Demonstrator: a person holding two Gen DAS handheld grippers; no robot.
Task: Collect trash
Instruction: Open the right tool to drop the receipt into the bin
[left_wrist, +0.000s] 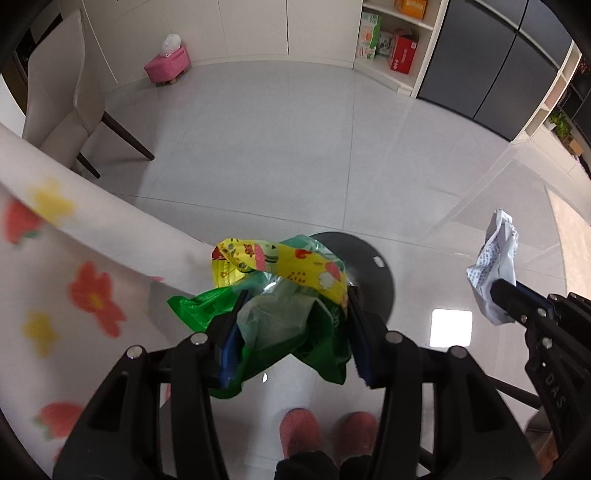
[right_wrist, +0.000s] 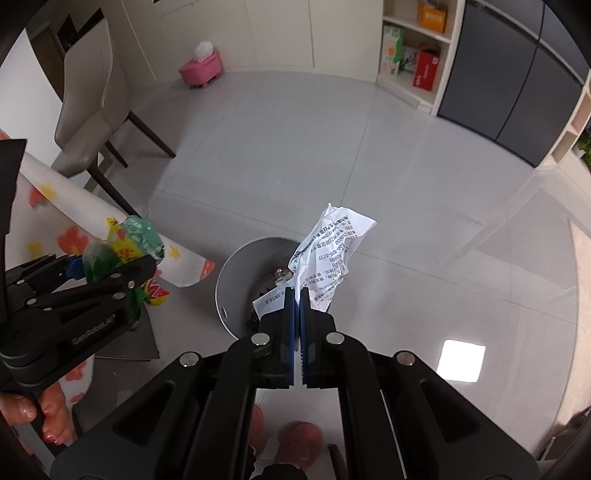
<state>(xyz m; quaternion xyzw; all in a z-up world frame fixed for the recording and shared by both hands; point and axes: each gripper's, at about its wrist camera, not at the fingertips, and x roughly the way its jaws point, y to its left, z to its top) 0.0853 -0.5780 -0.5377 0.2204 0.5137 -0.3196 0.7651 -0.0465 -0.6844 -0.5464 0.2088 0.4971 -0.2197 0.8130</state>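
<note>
My left gripper (left_wrist: 293, 295) is shut on a crumpled bundle of green and yellow plastic wrappers (left_wrist: 284, 291), held in the air over the floor. It also shows in the right wrist view (right_wrist: 110, 264) with the wrappers (right_wrist: 136, 240). My right gripper (right_wrist: 297, 291) is shut on a crumpled printed white paper (right_wrist: 328, 254), held above a round grey trash bin (right_wrist: 236, 273). In the left wrist view the right gripper (left_wrist: 498, 295) and its paper (left_wrist: 495, 258) are at the right, and the bin (left_wrist: 365, 266) lies behind the wrappers.
A table with a white flowered cloth (left_wrist: 74, 280) is at the left, a beige chair (left_wrist: 70, 92) behind it. A pink stool (left_wrist: 168, 66), white shelves with boxes (left_wrist: 395, 40) and dark cabinets (left_wrist: 498, 66) stand at the far wall. My pink slippers (left_wrist: 299, 430) are below.
</note>
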